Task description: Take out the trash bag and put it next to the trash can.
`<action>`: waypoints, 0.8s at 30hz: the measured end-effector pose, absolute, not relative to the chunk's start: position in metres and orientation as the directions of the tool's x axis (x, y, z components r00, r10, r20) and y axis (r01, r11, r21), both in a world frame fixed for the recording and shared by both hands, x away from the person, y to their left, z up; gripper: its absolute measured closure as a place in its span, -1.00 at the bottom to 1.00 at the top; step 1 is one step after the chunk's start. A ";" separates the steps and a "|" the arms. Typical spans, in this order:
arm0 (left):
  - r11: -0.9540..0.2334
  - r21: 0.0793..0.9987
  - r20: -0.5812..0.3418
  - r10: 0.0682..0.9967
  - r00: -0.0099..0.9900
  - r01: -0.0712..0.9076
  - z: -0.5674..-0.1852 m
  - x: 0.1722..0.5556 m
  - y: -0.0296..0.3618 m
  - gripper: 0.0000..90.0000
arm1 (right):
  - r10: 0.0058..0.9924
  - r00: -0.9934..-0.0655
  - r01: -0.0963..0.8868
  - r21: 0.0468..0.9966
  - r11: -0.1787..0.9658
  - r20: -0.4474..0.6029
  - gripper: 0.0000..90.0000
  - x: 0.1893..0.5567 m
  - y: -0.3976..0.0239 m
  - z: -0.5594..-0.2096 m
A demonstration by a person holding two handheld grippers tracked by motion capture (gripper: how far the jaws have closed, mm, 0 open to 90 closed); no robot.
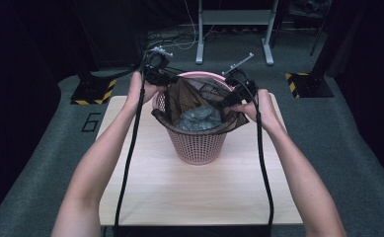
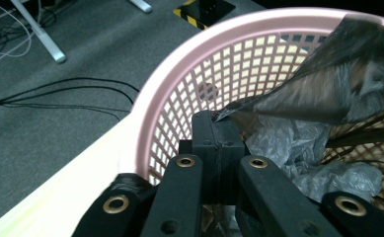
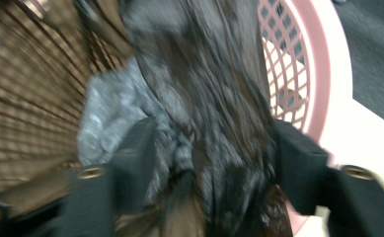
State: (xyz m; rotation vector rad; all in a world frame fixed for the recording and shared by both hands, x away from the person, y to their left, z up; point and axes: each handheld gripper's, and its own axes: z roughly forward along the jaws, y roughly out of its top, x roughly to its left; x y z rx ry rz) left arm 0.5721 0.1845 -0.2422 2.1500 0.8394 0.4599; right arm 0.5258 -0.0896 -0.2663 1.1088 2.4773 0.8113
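Note:
A pink lattice basket (image 1: 197, 145) stands at the middle of a pale wooden table (image 1: 189, 197). A dark see-through plastic bag (image 1: 189, 96) lies inside it and hangs over the rim. My left gripper (image 1: 167, 81) is at the basket's left rim, shut on a pulled-up edge of the bag (image 2: 327, 94); the left gripper view shows its jaw tips (image 2: 218, 126) pinched together beside the basket wall (image 2: 219, 64). My right gripper (image 1: 226, 103) reaches in over the right rim. In the blurred right gripper view its jaws (image 3: 214, 158) stand apart with bag folds (image 3: 204, 89) between them.
Crumpled grey plastic (image 1: 198, 120) lies at the bottom of the basket. Beyond the table is grey carpet with a white desk frame (image 1: 199, 44), loose cables (image 2: 56, 94), and yellow-black striped stand bases at the left (image 1: 93, 91) and right (image 1: 305, 84).

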 end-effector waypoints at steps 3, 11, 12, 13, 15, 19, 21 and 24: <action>-0.474 0.776 0.023 0.680 0.733 0.416 -0.243 0.571 0.188 1.00 | 0.773 -0.629 0.602 0.578 0.551 -0.081 0.64 0.528 -0.089 -0.270; -0.450 0.804 -0.046 0.603 0.796 0.388 -0.246 0.564 0.183 1.00 | 0.761 -0.646 0.595 0.666 0.450 0.062 1.00 0.533 -0.089 -0.259; -0.448 0.806 -0.051 0.599 0.799 0.387 -0.246 0.563 0.182 1.00 | 0.753 -0.653 0.587 0.682 0.435 0.082 1.00 0.532 -0.087 -0.255; -0.445 0.809 -0.056 0.593 0.804 0.385 -0.246 0.563 0.182 0.99 | 0.744 -0.661 0.580 0.695 0.425 0.097 1.00 0.532 -0.085 -0.251; -0.436 0.815 -0.072 0.579 0.812 0.382 -0.246 0.563 0.182 0.96 | 0.727 -0.676 0.566 0.713 0.413 0.116 1.00 0.530 -0.079 -0.242; -0.411 0.830 -0.113 0.540 0.834 0.378 -0.247 0.563 0.183 0.90 | 0.714 -0.692 0.535 0.741 0.406 0.109 1.00 0.529 -0.067 -0.227; -0.400 0.838 -0.129 0.515 0.847 0.371 -0.248 0.563 0.183 0.82 | 0.710 -0.696 0.525 0.751 0.400 0.108 1.00 0.532 -0.061 -0.222; -0.396 0.842 -0.151 0.481 0.864 0.367 -0.248 0.563 0.181 0.54 | 0.711 -0.694 0.520 0.764 0.382 0.117 1.00 0.536 -0.053 -0.218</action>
